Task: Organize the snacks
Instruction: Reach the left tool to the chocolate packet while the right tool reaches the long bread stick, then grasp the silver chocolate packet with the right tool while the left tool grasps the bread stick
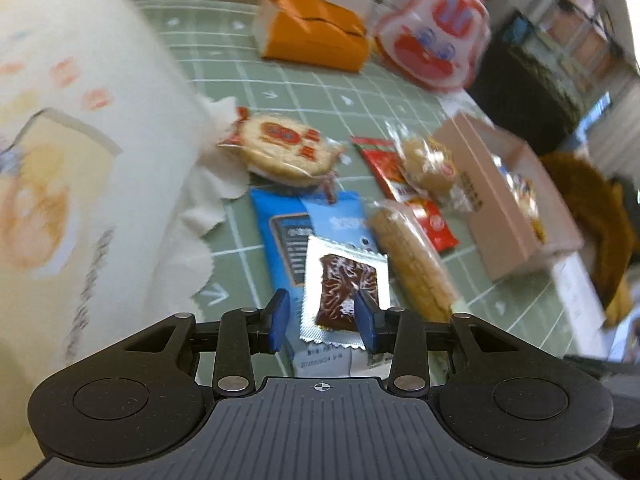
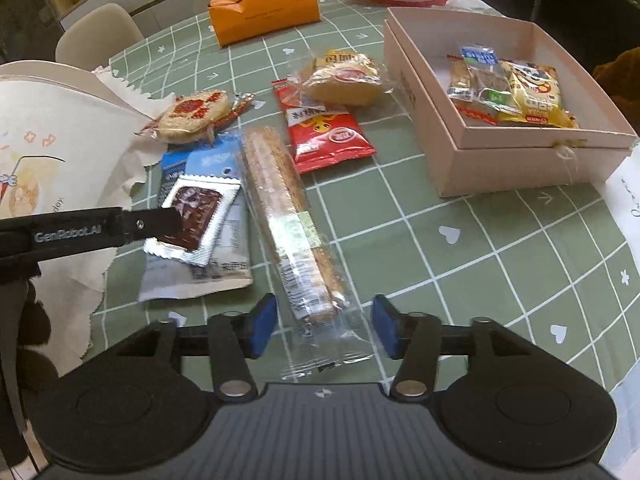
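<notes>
a few snacks already lie in the pink box; six wait on the green cloth. my left gripper straddles the silver sachet, jaws not clenched; my right gripper gapes around the long cracker pack.

A silver sachet with a dark brown window lay on top of the blue packets. Beside them a long clear-wrapped biscuit stick stretched toward me. The pink box to my right held several small packets.
</notes>
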The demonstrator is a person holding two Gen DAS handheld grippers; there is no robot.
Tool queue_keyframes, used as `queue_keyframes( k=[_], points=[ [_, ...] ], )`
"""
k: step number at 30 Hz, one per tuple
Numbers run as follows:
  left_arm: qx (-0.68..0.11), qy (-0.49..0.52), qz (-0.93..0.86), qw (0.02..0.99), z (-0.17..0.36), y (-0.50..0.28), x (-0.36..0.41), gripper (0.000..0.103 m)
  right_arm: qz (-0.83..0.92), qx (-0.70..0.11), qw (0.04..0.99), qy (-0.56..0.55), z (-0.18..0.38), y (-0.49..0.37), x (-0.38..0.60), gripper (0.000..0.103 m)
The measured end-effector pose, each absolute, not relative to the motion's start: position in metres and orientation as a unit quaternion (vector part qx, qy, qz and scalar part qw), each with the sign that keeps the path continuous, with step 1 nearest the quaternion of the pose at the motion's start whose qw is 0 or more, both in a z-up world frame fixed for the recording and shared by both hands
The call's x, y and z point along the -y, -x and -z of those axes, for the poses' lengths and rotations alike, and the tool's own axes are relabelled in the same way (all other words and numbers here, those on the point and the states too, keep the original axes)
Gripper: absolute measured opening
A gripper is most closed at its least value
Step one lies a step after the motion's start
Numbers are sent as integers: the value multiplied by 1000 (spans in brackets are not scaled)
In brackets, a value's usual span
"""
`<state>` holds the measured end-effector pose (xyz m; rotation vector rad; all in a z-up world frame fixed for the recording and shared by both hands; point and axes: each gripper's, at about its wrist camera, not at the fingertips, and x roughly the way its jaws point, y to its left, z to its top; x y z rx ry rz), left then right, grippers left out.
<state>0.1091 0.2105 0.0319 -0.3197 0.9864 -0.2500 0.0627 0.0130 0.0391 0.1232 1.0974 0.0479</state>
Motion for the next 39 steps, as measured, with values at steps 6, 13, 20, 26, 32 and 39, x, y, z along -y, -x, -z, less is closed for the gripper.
queue_keyframes(
  k=[6, 13, 20, 26, 32, 39],
  points=[
    [-473, 163, 64, 863, -44, -96, -234, 40, -31, -469, 883, -10, -63, -67, -34, 63],
    [-483, 124, 39, 866, -45, -78, -236, 40, -86, -487, 868, -46, -62, -105, -64, 63],
    [-507, 115, 61, 852, -28, -58, -227, 40, -64, -535, 840, -64, -35, -147, -93, 66],
    [-505, 122, 70, 852, -30, -54, -227, 40, -61, -536, 842, -23, -34, -144, -104, 52],
    [-506, 124, 82, 850, -30, -53, -219, 40, -68, -518, 853, -5, -55, -136, -86, 45],
    [-498, 128, 104, 851, -36, -53, -202, 40, -7, -470, 882, -43, -85, -116, -23, 45]
  ],
)
